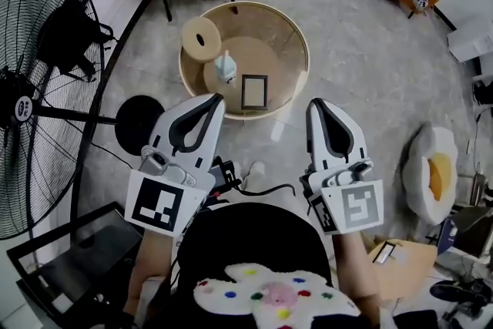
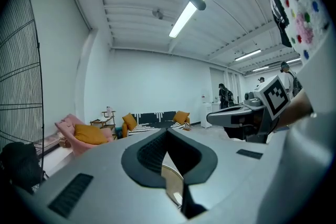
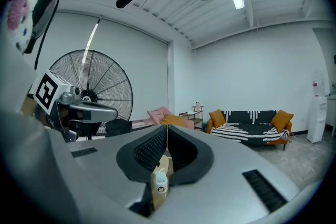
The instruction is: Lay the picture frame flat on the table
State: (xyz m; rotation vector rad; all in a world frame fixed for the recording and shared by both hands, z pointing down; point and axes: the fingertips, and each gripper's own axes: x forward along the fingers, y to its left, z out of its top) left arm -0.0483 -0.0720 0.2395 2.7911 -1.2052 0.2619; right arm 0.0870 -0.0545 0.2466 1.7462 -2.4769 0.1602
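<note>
- Pale stone floor (image 1: 370,50) with a big standing fan (image 1: 38,81) far out beyond the left fingers.
- Round table (image 1: 296,31) lies ahead of both fingertip pairs.
- Left gripper (image 1: 219,98) and right gripper (image 1: 314,103) hover side by side short of the table, each with its fingers pressed together on nothing.
- Picture frame (image 1: 254,92): dark border, pale centre, taller than wide. It sits on the table's near part, just past the left fingertips and between the two pairs.
- Small white bottle (image 1: 226,67) stands just beyond the frame.
</note>
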